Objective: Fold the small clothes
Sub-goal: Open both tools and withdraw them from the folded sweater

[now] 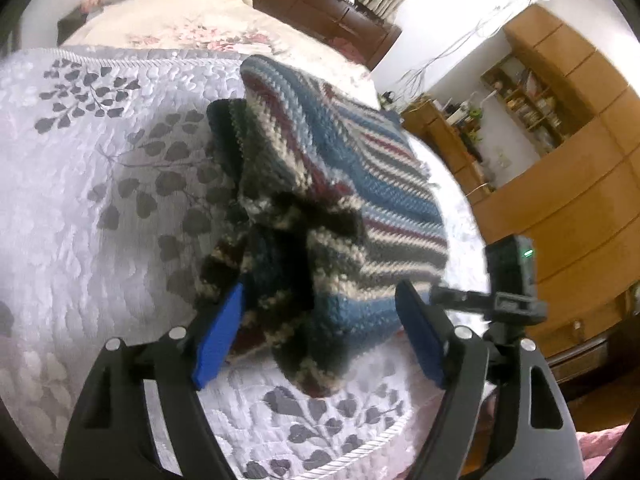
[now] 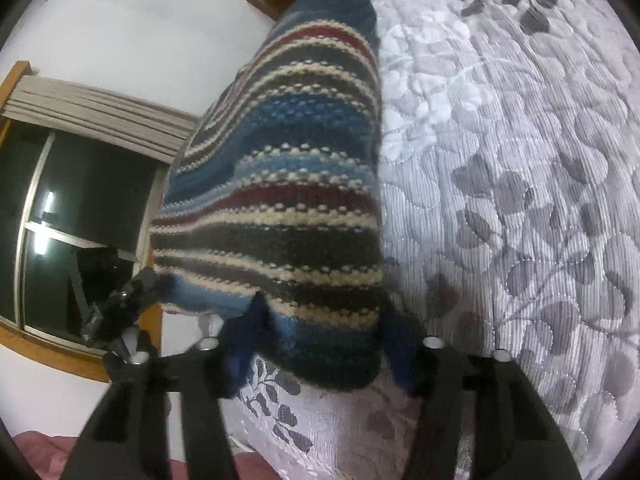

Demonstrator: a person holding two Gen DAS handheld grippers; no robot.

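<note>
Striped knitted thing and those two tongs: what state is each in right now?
Striped knitted garment: bunched and partly folded, lying on the leaf-patterned quilt.
Left tongs: open, blue pads either side of the garment's near edge.
Right tongs: open, straddling the garment's end.

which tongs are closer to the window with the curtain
Right. The right tongs sit at the sweater edge beside the window; the left tongs are farther, toward the wardrobe.
</note>
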